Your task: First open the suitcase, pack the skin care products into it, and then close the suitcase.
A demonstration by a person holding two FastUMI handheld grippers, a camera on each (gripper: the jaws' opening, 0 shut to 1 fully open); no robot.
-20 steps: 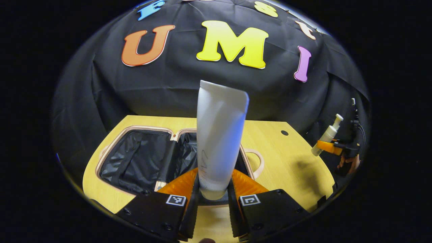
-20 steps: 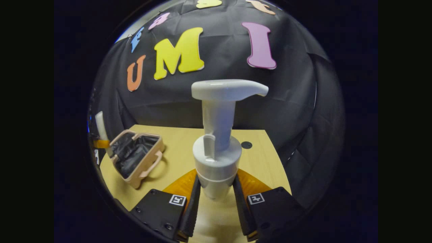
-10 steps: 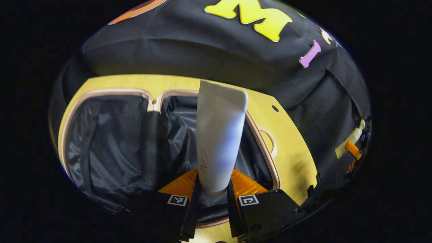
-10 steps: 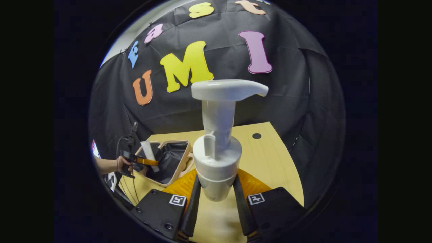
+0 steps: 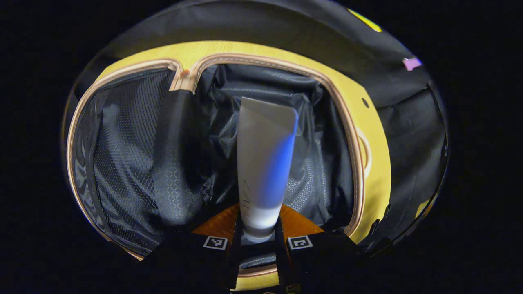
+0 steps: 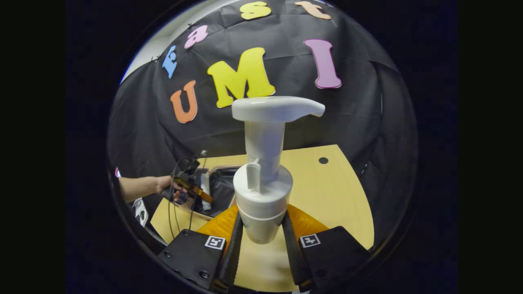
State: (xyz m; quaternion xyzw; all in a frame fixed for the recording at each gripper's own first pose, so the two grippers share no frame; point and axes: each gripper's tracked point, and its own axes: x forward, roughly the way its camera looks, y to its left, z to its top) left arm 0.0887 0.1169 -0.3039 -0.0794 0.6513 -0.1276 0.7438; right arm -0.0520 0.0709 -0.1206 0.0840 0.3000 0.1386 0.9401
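Overhead and all around, the booth's black cloth wall hangs in soft folds behind a pale wooden table, whose top has a small dark round hole near its far edge. On that table lies the suitcase, spread open and flat, its tan rim framing two halves: a black mesh-lined half on one side and a crinkled black fabric-lined half on the other.

From the right gripper view, a person's hand holds the left gripper over the open case. Its fingers are clamped on the cap end of a white tube, which points down into the fabric-lined half.

Nearer, the right gripper holds a white pump bottle upright above the table, both fingers pressed against its body below the collar, the nozzle pointing right.
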